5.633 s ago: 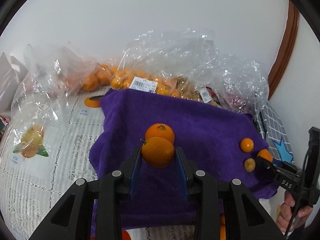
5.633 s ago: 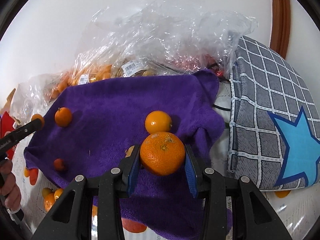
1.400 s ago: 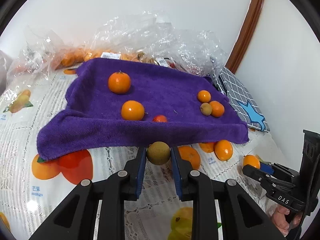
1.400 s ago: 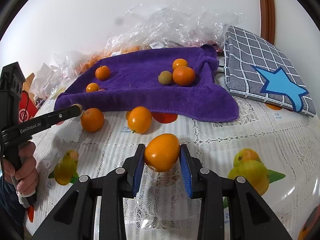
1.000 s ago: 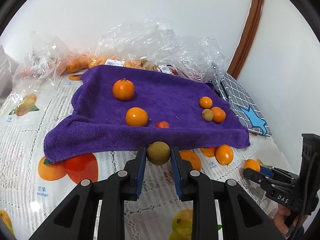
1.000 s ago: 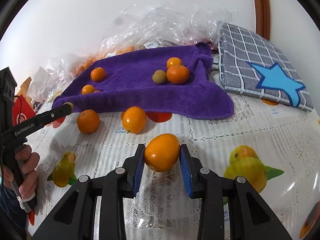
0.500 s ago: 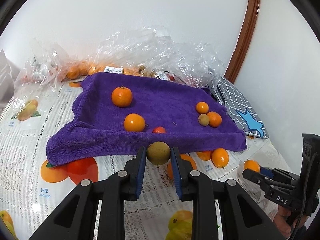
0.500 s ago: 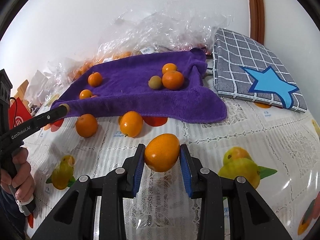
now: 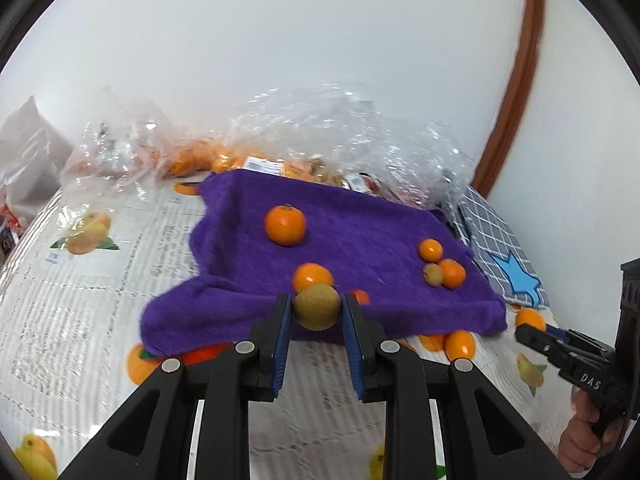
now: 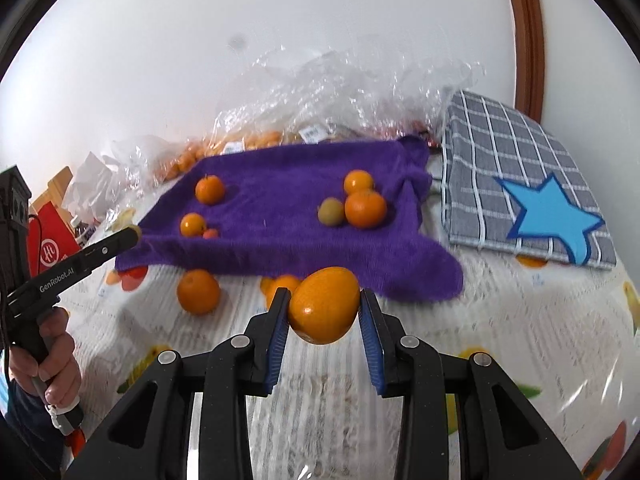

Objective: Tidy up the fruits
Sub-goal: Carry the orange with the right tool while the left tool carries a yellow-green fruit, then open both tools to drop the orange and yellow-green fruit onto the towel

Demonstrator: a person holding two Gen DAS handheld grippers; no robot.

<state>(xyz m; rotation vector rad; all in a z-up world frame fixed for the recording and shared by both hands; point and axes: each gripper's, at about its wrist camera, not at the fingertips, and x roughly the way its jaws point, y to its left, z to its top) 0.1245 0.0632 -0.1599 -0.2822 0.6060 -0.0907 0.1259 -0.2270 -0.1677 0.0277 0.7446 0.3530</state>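
Mid-carry: left hand-held gripper [image 9: 317, 312] pinches a brown fruit [image 9: 317, 306], right hand-held gripper [image 10: 323, 312] an orange [image 10: 324, 305], both above table [image 10: 500, 320] near towel [image 10: 288, 216]; next, prob. set each w/ its kind.

I see a fuzzy matt purple cloth [image 9: 352, 240], crinkled glossy clear plastic bags [image 9: 340, 128], and a glossy smooth orange [image 10: 324, 305].

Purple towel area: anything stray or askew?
Yes. The purple towel lies rumpled, its front edge drooping, and two oranges sit off it on the tablecloth, one half behind the right gripper.
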